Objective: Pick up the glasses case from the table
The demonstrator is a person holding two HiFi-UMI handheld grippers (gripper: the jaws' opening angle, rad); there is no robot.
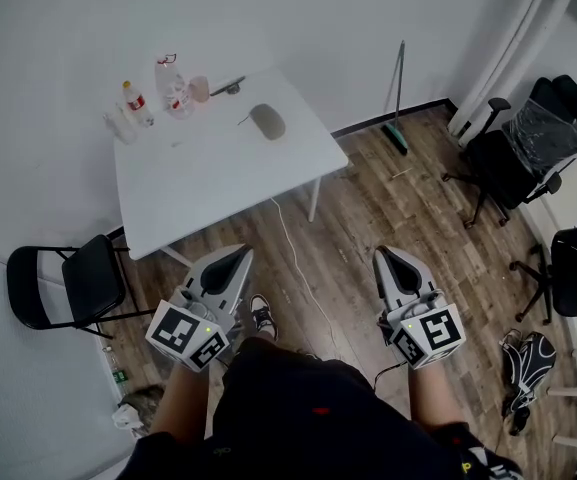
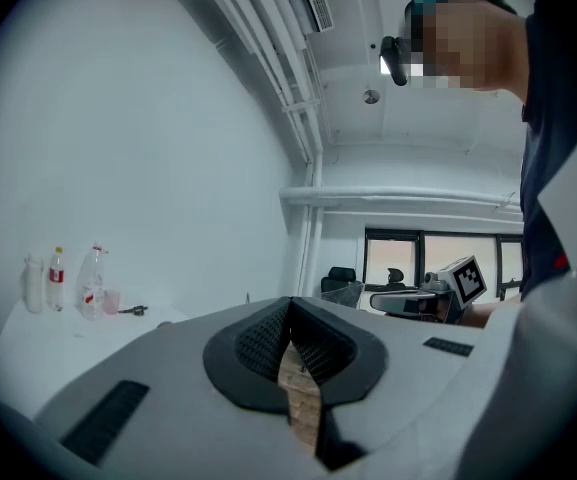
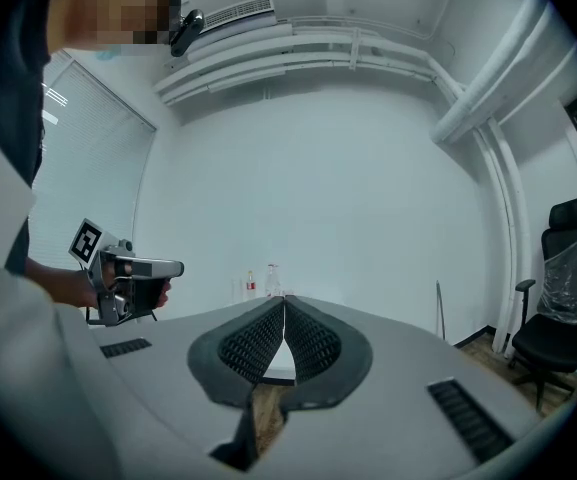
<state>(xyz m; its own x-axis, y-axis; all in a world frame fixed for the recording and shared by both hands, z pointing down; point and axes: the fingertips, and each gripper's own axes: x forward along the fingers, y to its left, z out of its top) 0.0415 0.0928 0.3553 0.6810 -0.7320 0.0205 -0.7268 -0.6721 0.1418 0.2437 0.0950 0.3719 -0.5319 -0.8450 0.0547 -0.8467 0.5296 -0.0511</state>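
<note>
A grey oval glasses case [image 1: 267,121] lies on the white table [image 1: 218,168], toward its far right part. Both grippers are held over the wooden floor in front of the table, well short of the case. My left gripper [image 1: 240,255] points at the table's near edge, its jaws closed tip to tip with nothing between them [image 2: 290,303]. My right gripper [image 1: 382,254] is off to the right of the table, jaws also shut and empty [image 3: 284,301]. The case is hidden behind the jaws in both gripper views.
Bottles [image 1: 173,88], a pink cup [image 1: 199,89] and a small dark object [image 1: 230,86] stand at the table's far side. A black folding chair [image 1: 68,283] sits left of the table. Office chairs [image 1: 518,148] stand at right, a broom [image 1: 398,108] leans on the wall, and a white cable [image 1: 298,258] crosses the floor.
</note>
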